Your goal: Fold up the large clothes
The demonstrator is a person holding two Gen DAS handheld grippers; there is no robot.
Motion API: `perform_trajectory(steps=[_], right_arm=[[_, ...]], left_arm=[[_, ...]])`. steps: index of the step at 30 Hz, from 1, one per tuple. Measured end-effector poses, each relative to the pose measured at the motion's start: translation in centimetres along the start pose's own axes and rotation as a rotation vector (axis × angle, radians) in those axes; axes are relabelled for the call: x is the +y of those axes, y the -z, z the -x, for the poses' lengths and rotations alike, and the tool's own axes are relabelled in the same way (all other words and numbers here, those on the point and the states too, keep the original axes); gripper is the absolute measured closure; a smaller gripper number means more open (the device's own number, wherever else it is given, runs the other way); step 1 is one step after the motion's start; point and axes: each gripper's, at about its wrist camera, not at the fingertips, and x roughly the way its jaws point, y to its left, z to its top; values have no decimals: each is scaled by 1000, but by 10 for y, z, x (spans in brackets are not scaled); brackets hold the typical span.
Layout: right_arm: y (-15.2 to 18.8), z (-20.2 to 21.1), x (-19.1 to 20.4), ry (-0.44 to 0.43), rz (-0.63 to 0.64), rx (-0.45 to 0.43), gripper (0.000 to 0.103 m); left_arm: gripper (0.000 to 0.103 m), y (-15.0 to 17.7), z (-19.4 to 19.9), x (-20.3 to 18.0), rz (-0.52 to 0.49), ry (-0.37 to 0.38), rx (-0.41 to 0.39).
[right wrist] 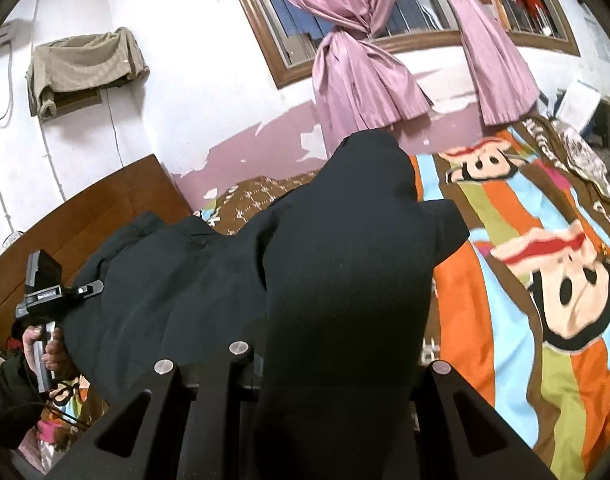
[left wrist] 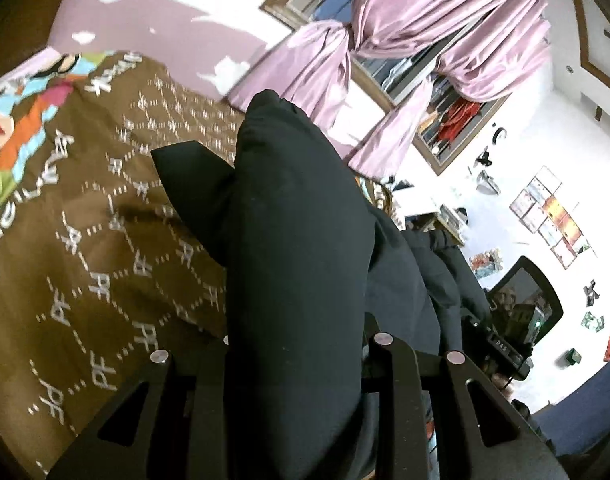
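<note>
A large black garment [left wrist: 297,240] is draped over my left gripper [left wrist: 297,344], which is shut on it; the cloth hides the fingers and stretches right toward the other gripper. In the right wrist view the same black garment [right wrist: 345,260] covers my right gripper [right wrist: 337,360], which is shut on it, and hangs taut leftward to the left gripper [right wrist: 61,292] held in a hand. The garment is lifted above the bed.
A brown patterned bedspread with cartoon prints [left wrist: 85,220] [right wrist: 545,280] lies under the garment. A wooden headboard [right wrist: 85,216], pink curtains [right wrist: 357,80] and a window stand behind. A desk and dark chair [left wrist: 521,300] are at the far side.
</note>
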Motion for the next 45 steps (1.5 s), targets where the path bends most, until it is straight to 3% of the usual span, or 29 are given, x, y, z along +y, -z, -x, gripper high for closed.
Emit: perform_trajectory(steps=[7,12,20,23,28,32,34,36,38,40,42,45], right_arm=[[-16,-20,15,-59,7,-24,85],[-12,-27,36,-91,40,2,85],[23,-42,52,-96,54,92,85],[47,-65,42,-50,12,158,85],[69,-75,13,-8,-75,195,83],[72,-75,4,19,-112,218,70],[74,-77,3,36,-117,232,62],[78,-77,4,53,-119,242,37],[81,-75,4,91,-122,239,26],[85,-75,3,126,-123,250,20],[86,-76,2,148,-122,259,10],[85,-74,0,214,-102,259,4]], left_arm=[[80,-12,23,12,7,-33,-56],[80,1,43,27,36,-55,-48],[80,36,41,65,102,-101,17],[80,55,23,91,123,-141,54],[76,65,27,116,163,-108,50],[65,68,27,120,186,-151,61],[54,68,26,119,187,-186,69],[45,72,25,119,180,-227,76],[36,75,24,119,174,-256,77],[23,78,23,120,176,-304,81],[19,81,23,118,176,-337,83],[11,83,24,115,183,-387,85]])
